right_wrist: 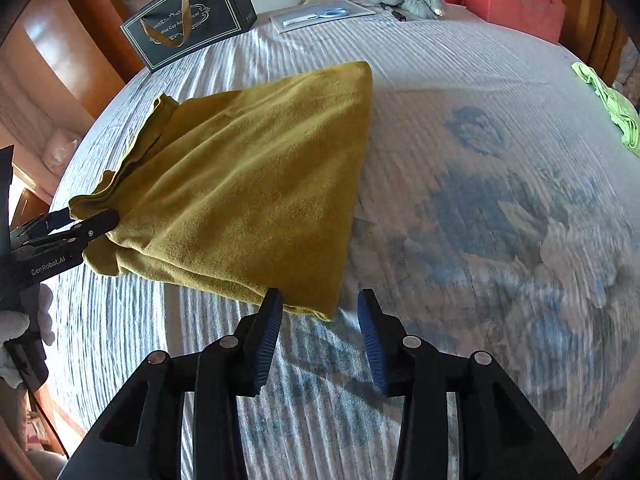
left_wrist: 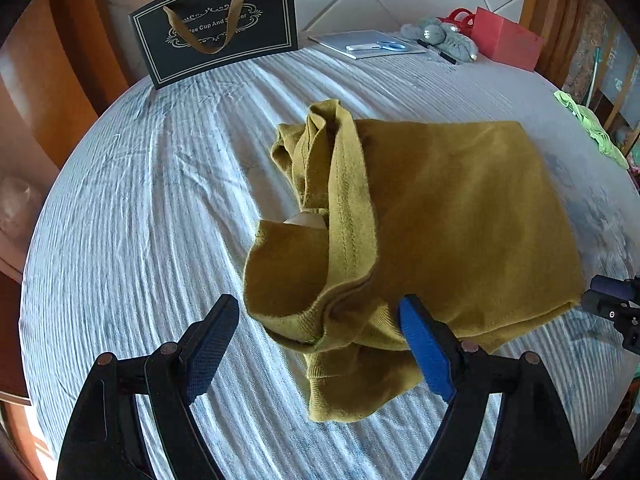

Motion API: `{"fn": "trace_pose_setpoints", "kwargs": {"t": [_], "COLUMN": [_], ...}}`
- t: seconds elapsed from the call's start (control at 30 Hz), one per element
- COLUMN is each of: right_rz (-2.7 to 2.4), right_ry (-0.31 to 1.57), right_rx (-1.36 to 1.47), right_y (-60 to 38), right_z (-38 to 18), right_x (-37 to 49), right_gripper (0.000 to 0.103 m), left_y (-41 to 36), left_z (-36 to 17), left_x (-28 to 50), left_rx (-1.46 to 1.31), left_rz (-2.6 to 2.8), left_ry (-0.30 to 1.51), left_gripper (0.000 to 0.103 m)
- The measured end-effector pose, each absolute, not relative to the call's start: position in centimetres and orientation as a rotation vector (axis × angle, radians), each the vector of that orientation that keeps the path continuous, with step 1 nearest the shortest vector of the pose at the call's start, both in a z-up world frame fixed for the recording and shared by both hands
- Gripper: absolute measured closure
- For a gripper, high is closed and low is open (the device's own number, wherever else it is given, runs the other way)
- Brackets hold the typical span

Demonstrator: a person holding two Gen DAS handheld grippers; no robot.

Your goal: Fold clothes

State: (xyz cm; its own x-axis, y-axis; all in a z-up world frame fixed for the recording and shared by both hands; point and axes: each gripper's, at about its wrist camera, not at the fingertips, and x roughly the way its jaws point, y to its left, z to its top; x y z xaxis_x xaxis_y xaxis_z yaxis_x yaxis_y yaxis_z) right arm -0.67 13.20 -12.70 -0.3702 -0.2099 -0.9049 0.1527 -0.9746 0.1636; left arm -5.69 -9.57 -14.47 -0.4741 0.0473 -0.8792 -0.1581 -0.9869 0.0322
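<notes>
Between the spread left claw point(left_wrist: 316, 344) lies the mustard garment's point(left_wrist: 420, 216) bunched edge; right claw point(right_wrist: 320, 340) released, bare bed point(right_wrist: 500, 240) ahead.

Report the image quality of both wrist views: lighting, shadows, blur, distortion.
Left wrist view: strong fisheye bend curves the bed; daylight is even, and the mustard garment is sharp between the open left tool. Right wrist view: same curvature; the bedspread at right is smeared, likely by motion blur, and a soft shadow lies under the open right tool.
</notes>
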Motion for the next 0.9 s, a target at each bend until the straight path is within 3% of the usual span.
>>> {"fn": "trace_pose_setpoints", "kwargs": {"t": [0.23, 0.43, 0.73, 0.77, 0.8, 0.87, 0.9], "right_rz": [-2.48, -2.493, -2.393, -2.375, -2.37, -2.361, -2.356], "right_ry": [-0.085, -0.158, -0.232, -0.235, -0.225, -0.203, -0.193], "right_rx": [1.63, 1.616, 1.696, 1.699, 1.701, 1.705, 1.707], "right_y": [12.6, 13.3, 13.0, 12.8, 12.9, 13.0, 13.1], "right_z": [-12.1, -11.4, -13.6, -13.9, -13.9, -13.8, -13.8], "right_x": [-0.5, -1.1, -2.9, -3.0, -2.9, -2.9, -2.9], "right_gripper": [0.064, 0.063, 0.057, 0.056, 0.061, 0.075, 0.082], "left_y": [-10.3, -11.2, -10.9, -10.8, -10.8, -10.8, -10.7], "left_z": [-15.4, -12.8, -15.0, -15.2, -15.3, -15.0, -14.4], "left_x": [-6.0, -5.3, -5.6, -5.6, -5.8, -6.0, -5.9], "left_rx": [-1.536, -1.449, -1.543, -1.552, -1.572, -1.587, -1.569], "left_rz": [2.564, 2.611, 2.581, 2.576, 2.557, 2.527, 2.535], "left_ry": [0.147, 0.123, 0.139, 0.133, 0.11, 0.048, 0.033], "left_gripper": [0.021, 0.021, 0.021, 0.028, 0.051, 0.078, 0.081]}}
